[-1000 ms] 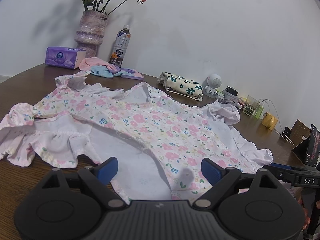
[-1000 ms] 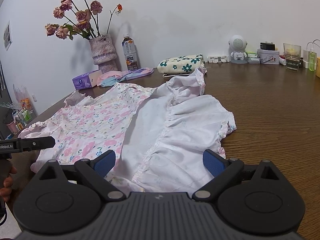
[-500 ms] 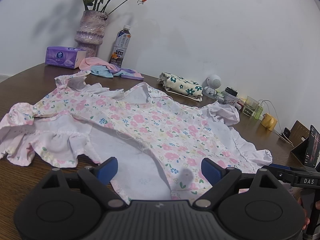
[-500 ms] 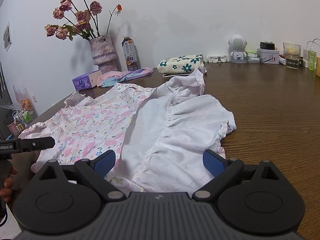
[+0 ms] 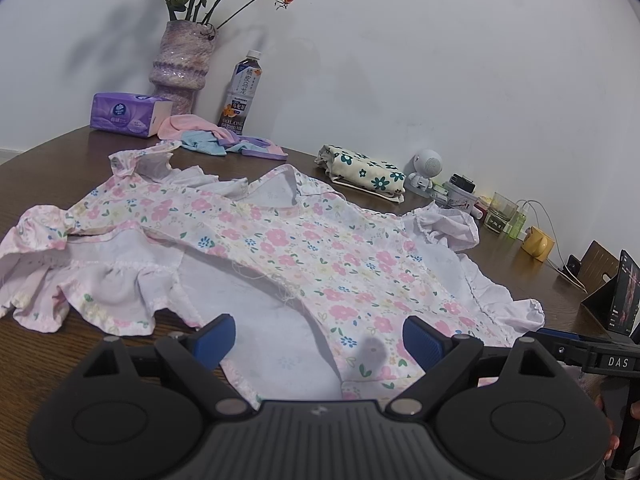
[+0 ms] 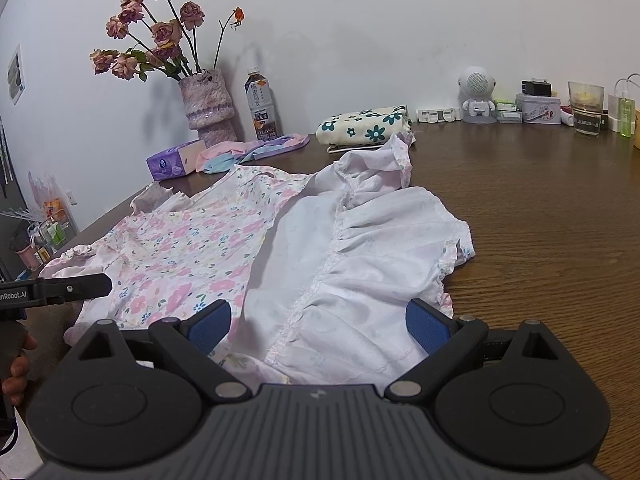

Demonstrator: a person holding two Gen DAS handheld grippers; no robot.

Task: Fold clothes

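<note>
While it lies spread across the brown wooden table (image 6: 560, 216), the floral dress (image 5: 304, 248) shows its pink-flowered bodice face up in the middle, with both ruffled side parts turned over to their pale inner side. In the left wrist view the bodice runs from 10 o'clock toward 5 o'clock, a ruffled flap resting at 9 o'clock and another at 3 o'clock. In the right wrist view the white underside of the skirt fills the centre and 3 o'clock side, the print lying toward 9 o'clock.

The left gripper (image 5: 318, 338) hangs over the near hem, its blue pads wide apart and nothing between them. The right gripper (image 6: 320, 326) is likewise spread, blue pads parted above the white ruffle, grasping nothing. Each tool's dark tip shows at the edge of the other's view, with fingers of a hand (image 6: 14, 364) around the handle at 8 o'clock.

Beyond the dress, toward 12 o'clock, a folded cream cloth (image 6: 362, 126) with teal flowers sits near a pastel garment (image 5: 222, 144). Farther back along the white wall stand a purple tissue pack (image 5: 128, 114), a vase of dried roses (image 6: 206, 106), a tea bottle (image 5: 242, 94) and a small white robot figure (image 6: 476, 94).
</note>
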